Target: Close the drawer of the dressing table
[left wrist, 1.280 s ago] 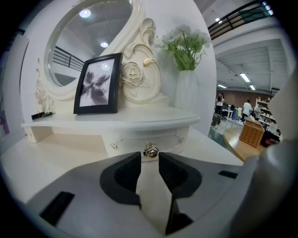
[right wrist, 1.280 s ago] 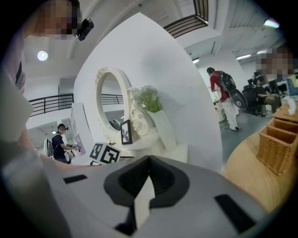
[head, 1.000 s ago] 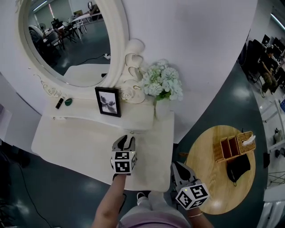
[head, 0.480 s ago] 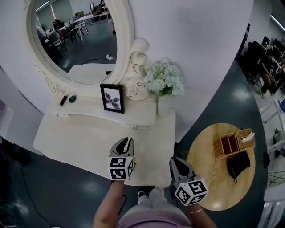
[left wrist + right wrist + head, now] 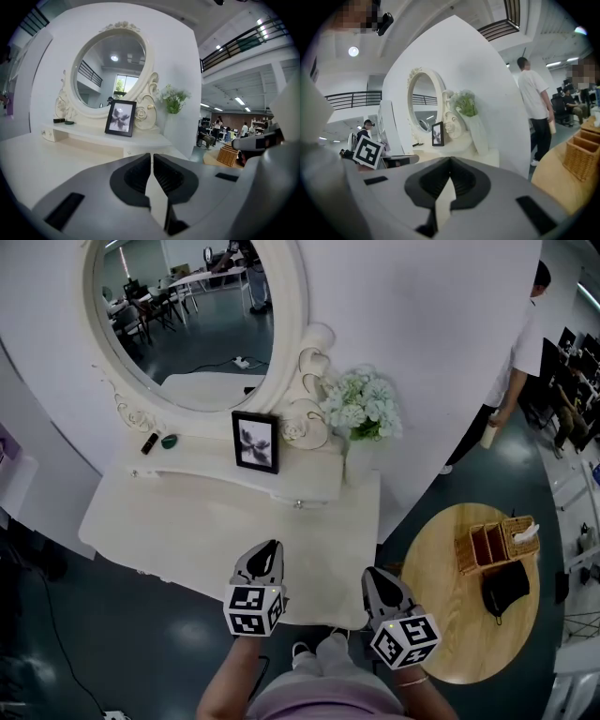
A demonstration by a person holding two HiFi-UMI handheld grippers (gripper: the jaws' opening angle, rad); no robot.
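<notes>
Now, the left gripper (image 5: 270, 547) hovers over the near edge of the dressing table (image 5: 169, 531). Its jaws have just been closing to a narrow slit, with nothing between them. The right gripper (image 5: 376, 577), at the near right corner, has its jaws together and empty. The drawer (image 5: 286, 499) sits flush under the far shelf, below the picture frame (image 5: 255, 441).

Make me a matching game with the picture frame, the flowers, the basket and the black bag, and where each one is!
Things:
1. black picture frame
2. bunch of white flowers
3. brown woven basket
4. black soft bag

Places:
A. in a white vase
B. flat on the round wooden table, next to the basket
C. standing on the white raised shelf under the oval mirror
D. on the same table, with white tissue poking out

Pairs: 1-C, 2-A, 3-D, 4-B
</notes>
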